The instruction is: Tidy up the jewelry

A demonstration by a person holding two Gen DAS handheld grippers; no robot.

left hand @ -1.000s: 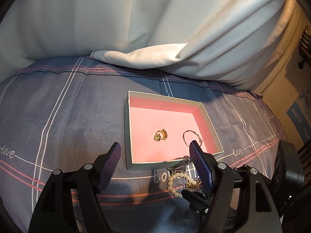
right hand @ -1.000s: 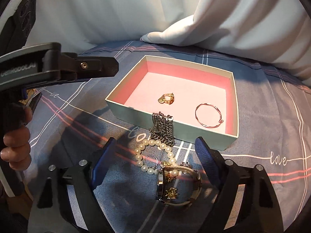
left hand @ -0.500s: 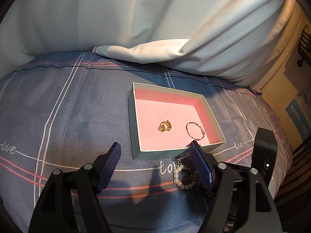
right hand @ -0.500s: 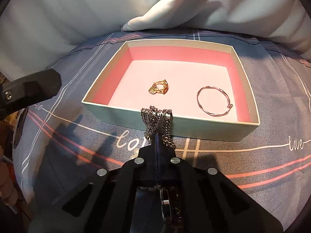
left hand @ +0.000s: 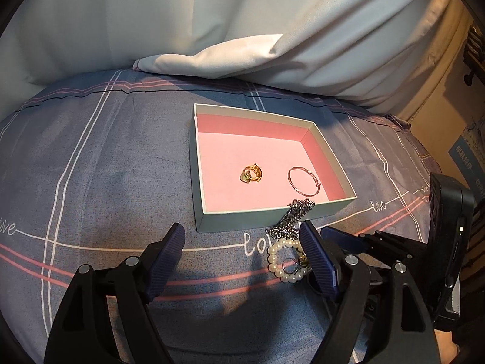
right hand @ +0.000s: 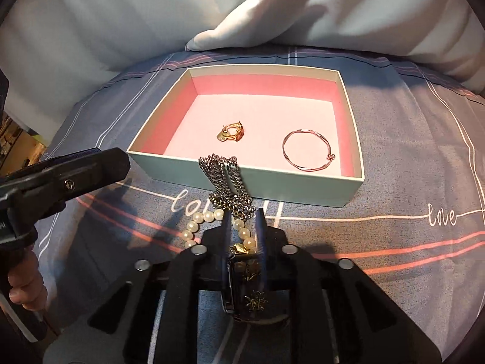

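right gripper [right hand: 242, 227] fingers nearly pressed together, pinching the watch [right hand: 253, 294]; left gripper [left hand: 242, 261] spread, idle. best lifted clear of pearls [right hand: 200, 221] and chain [right hand: 225, 182], over the box [right hand: 242, 179] wall.

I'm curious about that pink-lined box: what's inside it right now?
Inside the box lie a gold ring and a thin rose-gold bangle, apart from each other. A silver chain hangs over its near wall, which hides the floor just behind it.

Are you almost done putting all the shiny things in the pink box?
Not quite. The gold ring and thin bangle already lie in the box. The right gripper is nearly shut around the watch. The silver chain, draped over the box edge, and the pearl bracelet still wait outside. The left gripper is open.
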